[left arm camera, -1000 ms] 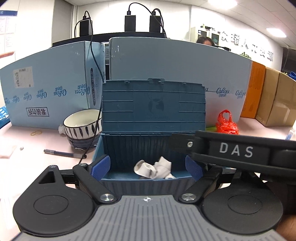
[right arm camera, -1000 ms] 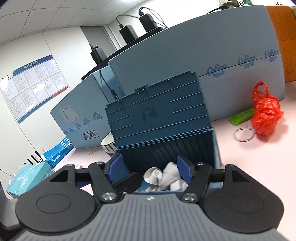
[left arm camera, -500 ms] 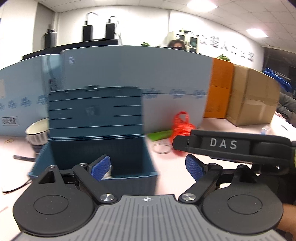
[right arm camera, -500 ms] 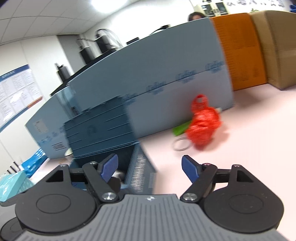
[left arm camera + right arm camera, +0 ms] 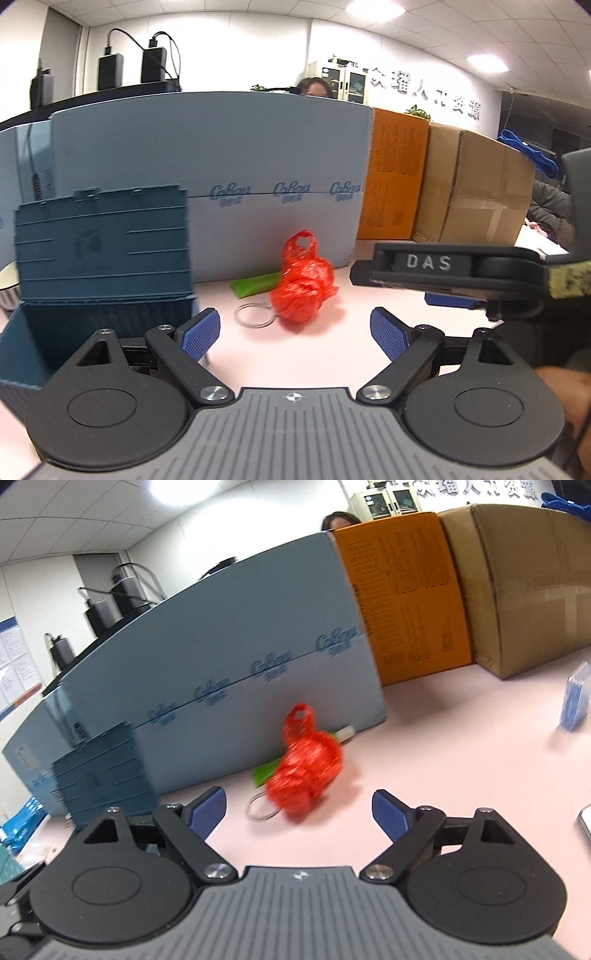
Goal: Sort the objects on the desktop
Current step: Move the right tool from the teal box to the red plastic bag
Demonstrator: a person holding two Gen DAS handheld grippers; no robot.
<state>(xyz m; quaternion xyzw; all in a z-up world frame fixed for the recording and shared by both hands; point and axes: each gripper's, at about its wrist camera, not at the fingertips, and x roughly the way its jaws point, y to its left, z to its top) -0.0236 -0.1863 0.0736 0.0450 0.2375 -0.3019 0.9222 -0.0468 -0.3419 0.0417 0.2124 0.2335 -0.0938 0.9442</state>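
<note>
Knotted red plastic bag [image 5: 303, 282], wire ring [image 5: 255, 314] left unsorted on pink desk [image 5: 325, 362]; both hand-held grippers [image 5: 293, 332] [image 5: 299, 812] empty, right jaws opening, left held wide.

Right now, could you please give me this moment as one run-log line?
left gripper: open, empty | right gripper: opening, empty | red bag: on table, ahead | blue box: lid up

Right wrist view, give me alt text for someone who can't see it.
An empty right tool, its jaws opening, points at a knotted red plastic bag on a pink table, with a metal ring and a green item beside it. An open blue storage box stands left, cardboard cartons behind.
</note>
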